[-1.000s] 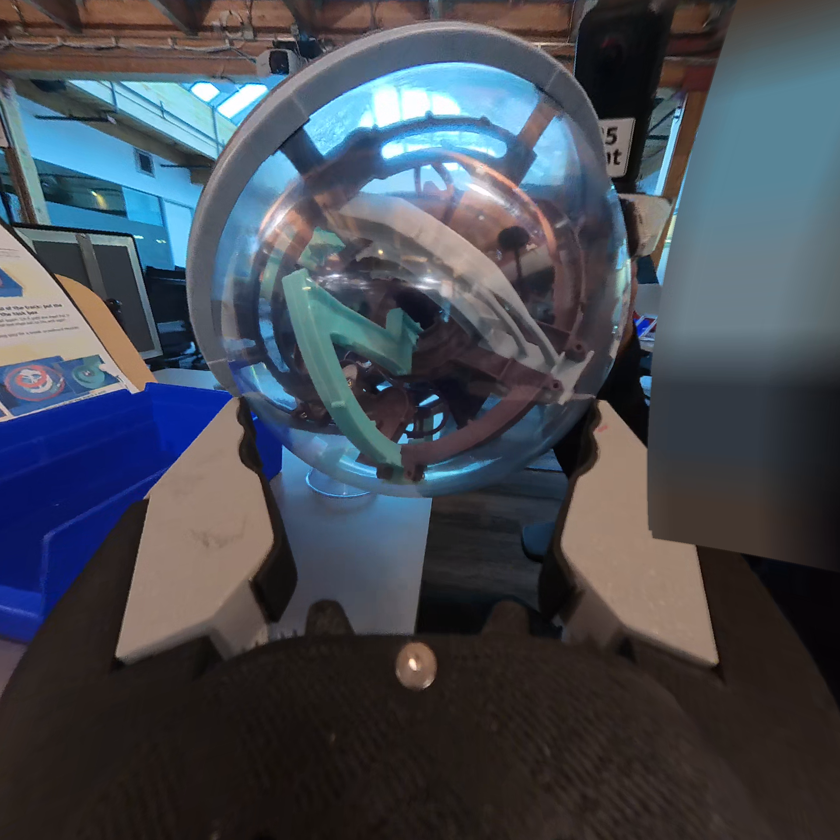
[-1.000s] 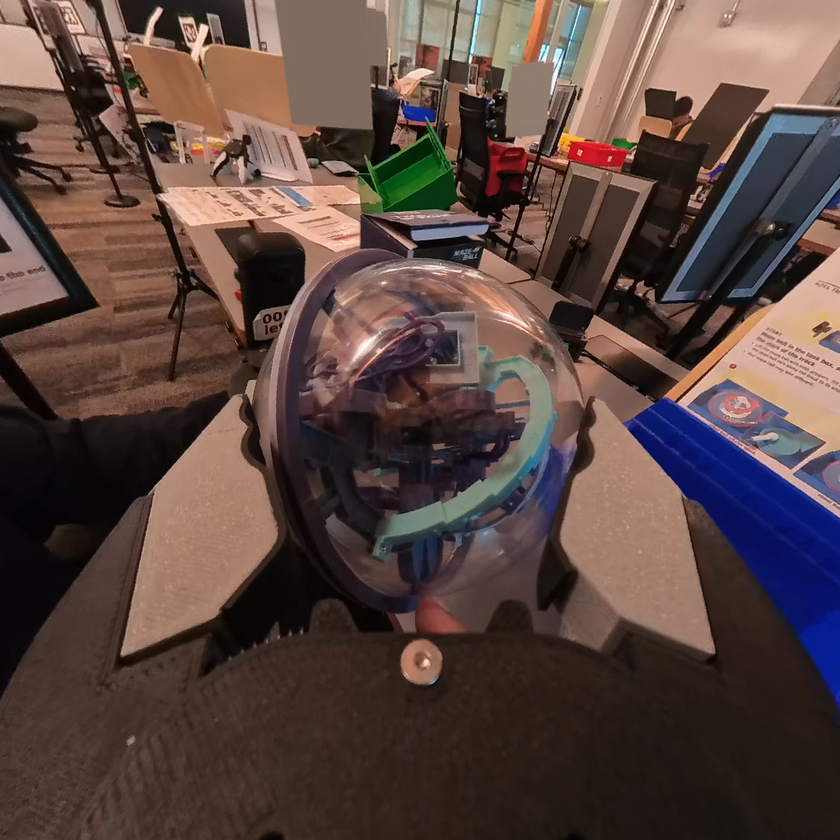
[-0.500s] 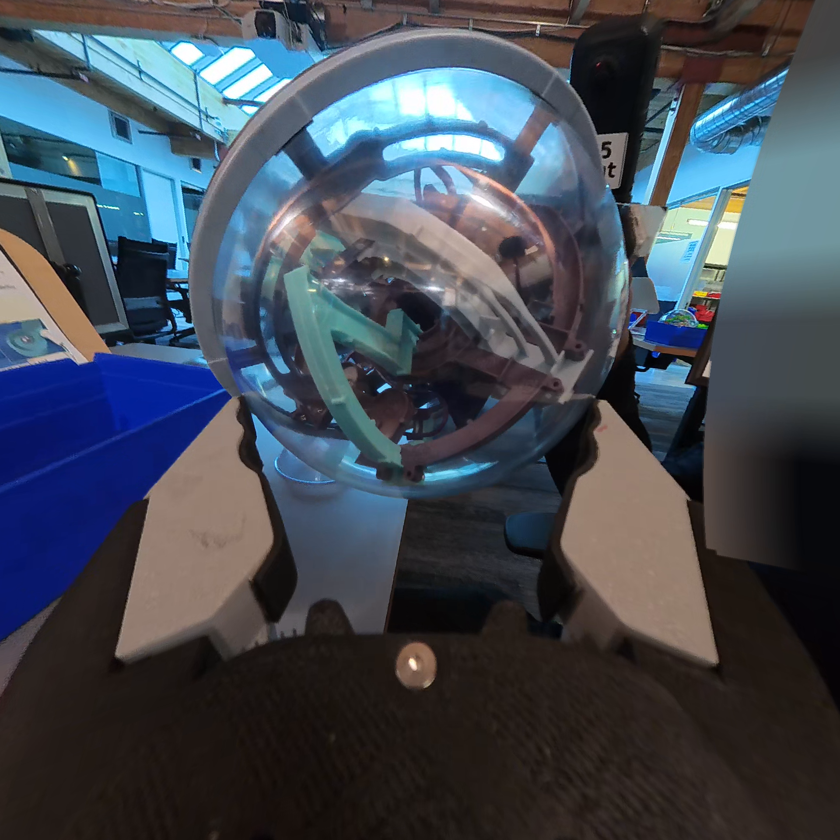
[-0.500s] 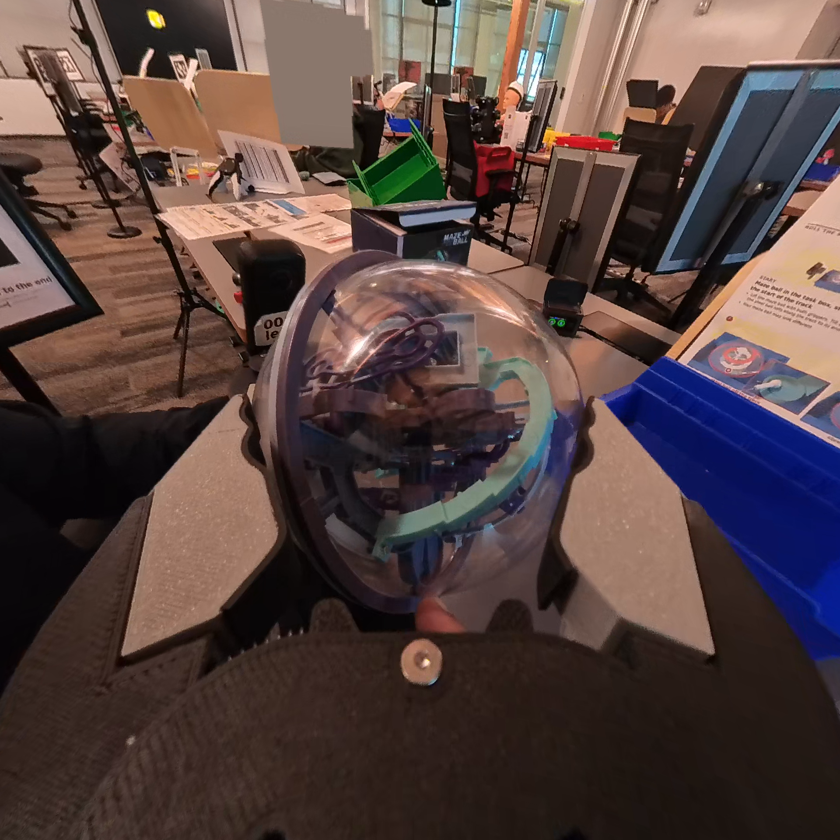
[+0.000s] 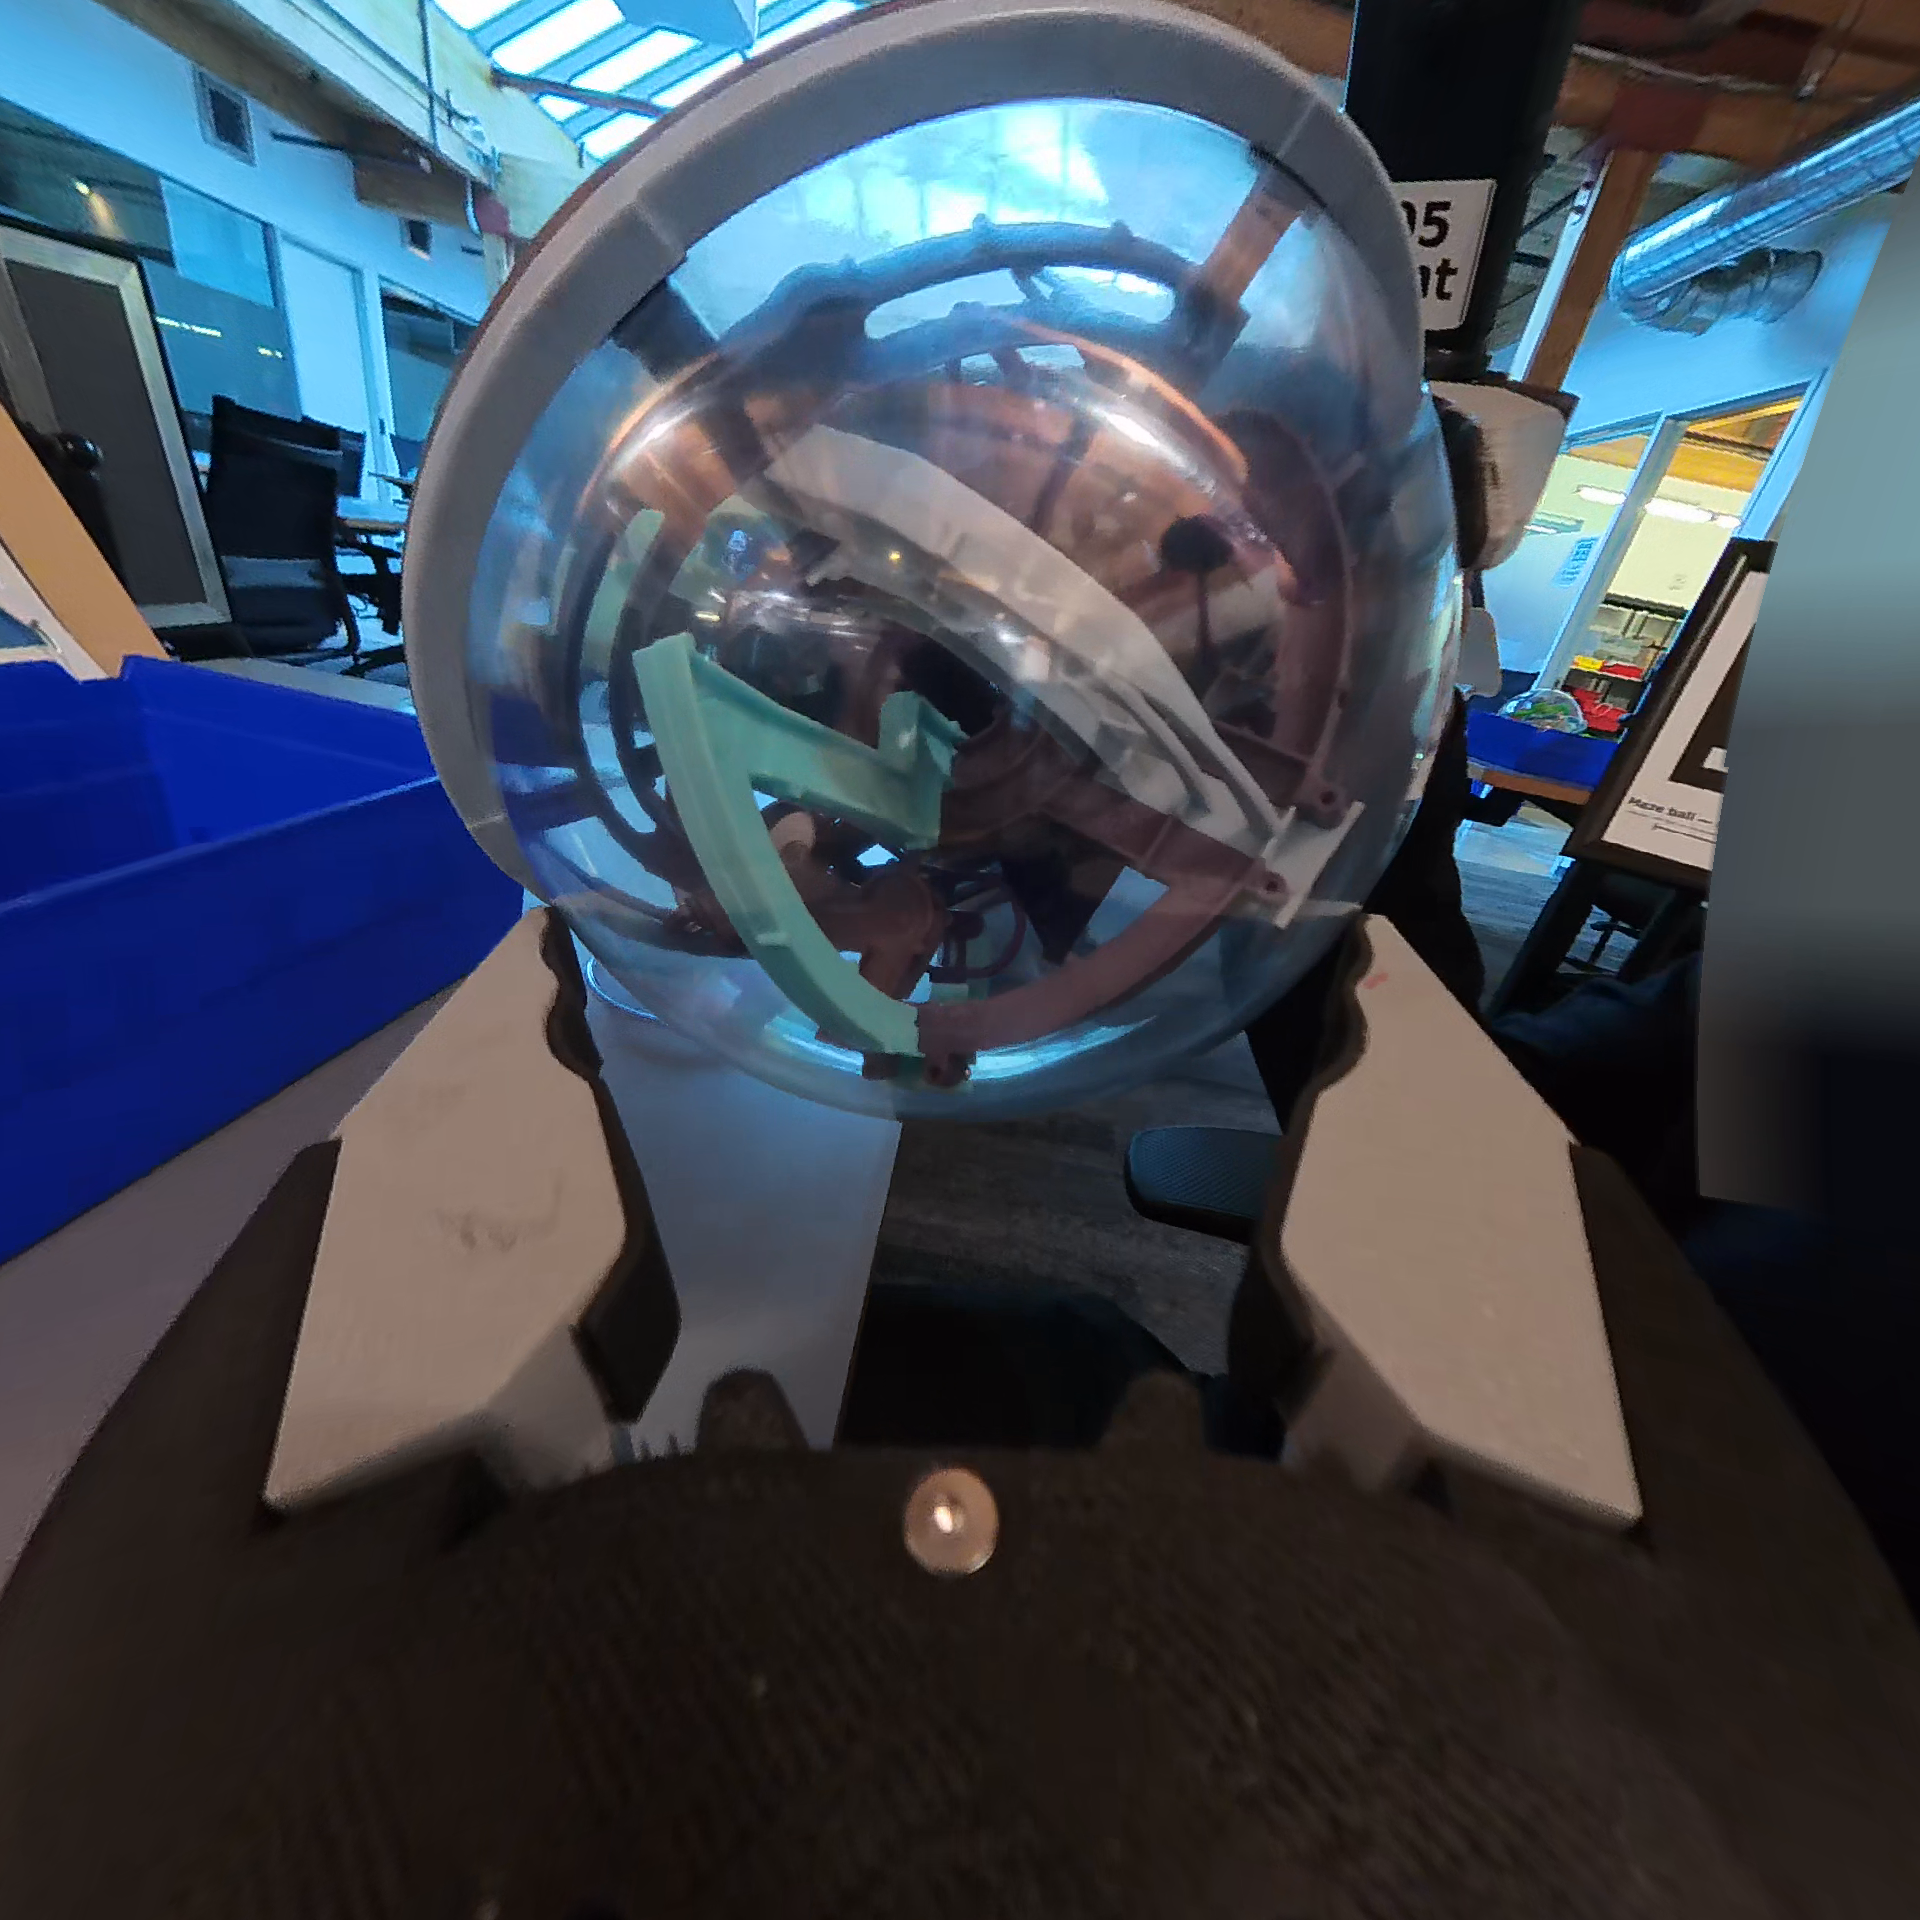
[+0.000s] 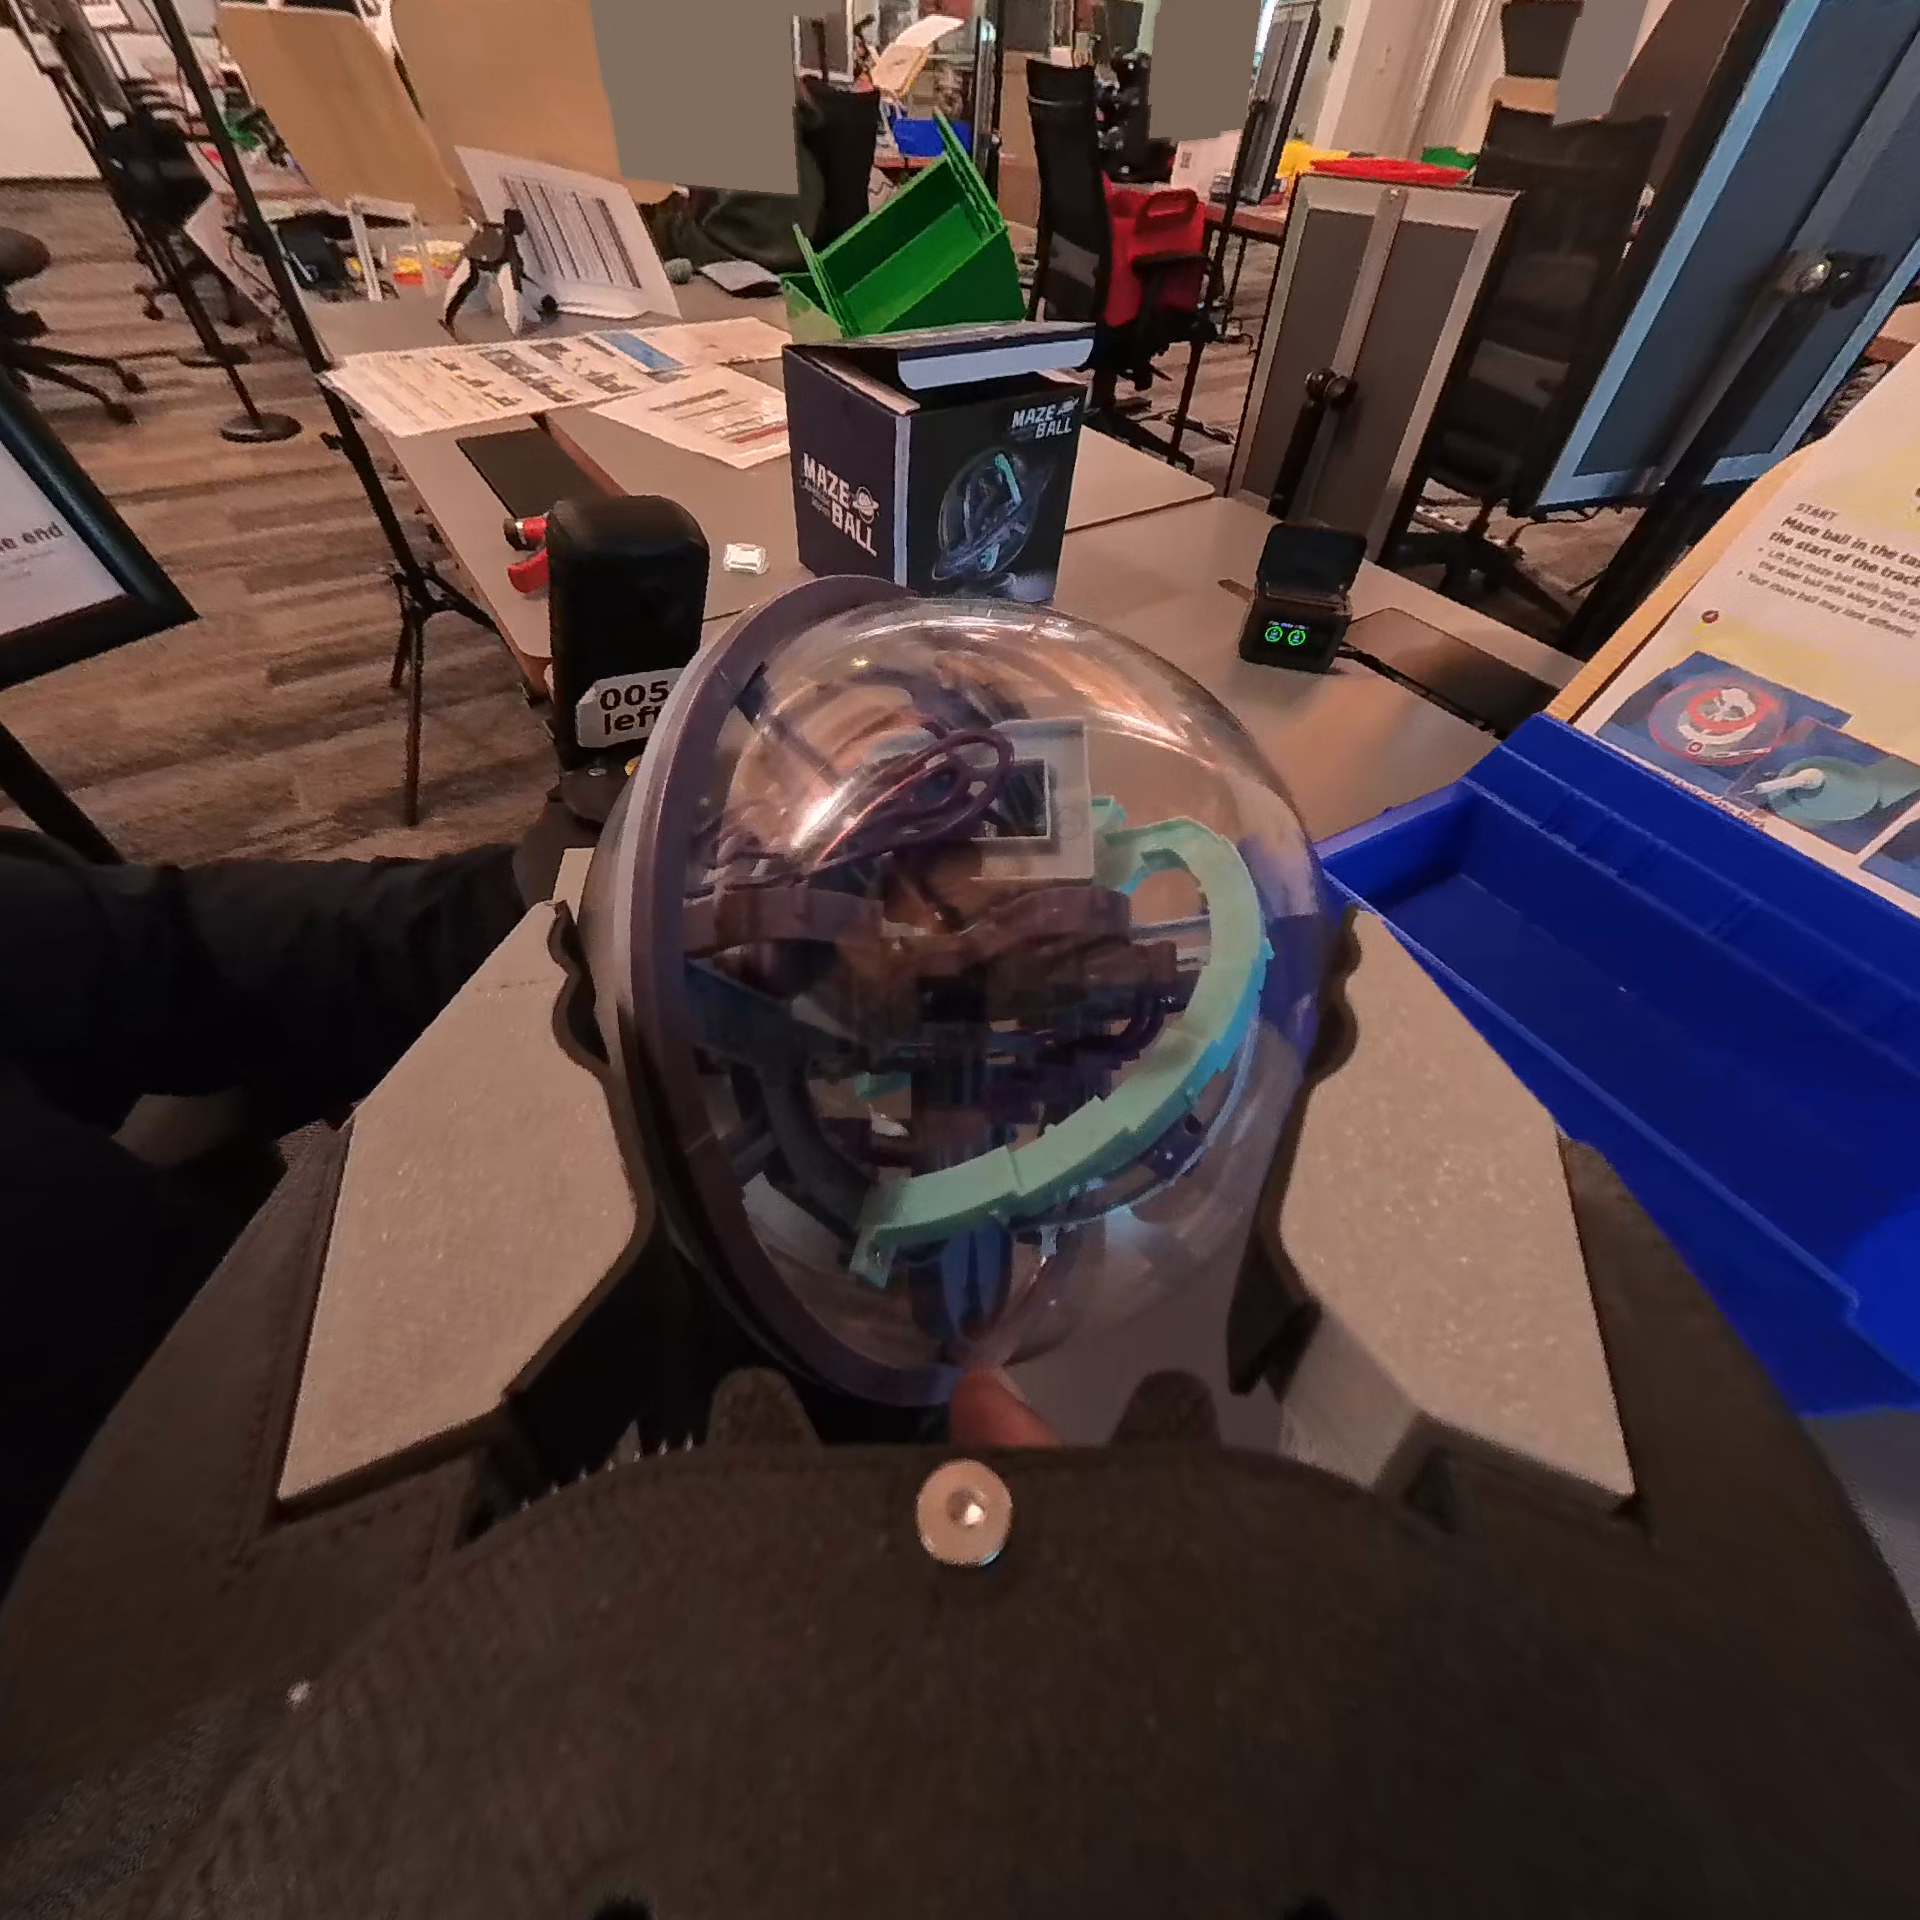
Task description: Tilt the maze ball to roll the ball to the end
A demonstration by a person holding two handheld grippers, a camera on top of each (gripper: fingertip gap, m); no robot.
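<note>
Open-plan workshop: grey tabletop, carpet floor, office chairs, display panels, exposed wooden beams overhead in the left wrist view.

Maze ball is off the tabletop, held between both grippers. Clear sphere, grey equator ring, teal, white and brown tracks inside. Small steel ball not made out in either view.

Left gripper: jaws closed on the maze ball, grey fingers pressed against its lower sides. Ring runs tilted, upper right to lower left, on the far-left side of the sphere. Right gripper's black body shows behind the ball, upper right.

Right gripper: jaws closed on the maze ball from the opposite side, one finger on each flank. Ring sits on the left of the sphere here, teal arc on the lower right. Left gripper's black body is just behind the ball, upper left, with a dark sleeve coming in from the left.

Blue bin on the tabletop just right of the ball; also in the left wrist view at left. Printed instruction board stands behind it. Dark product box beyond the ball, green bin tipped further back, papers to its left. Small black device with green lights near the board.
</note>
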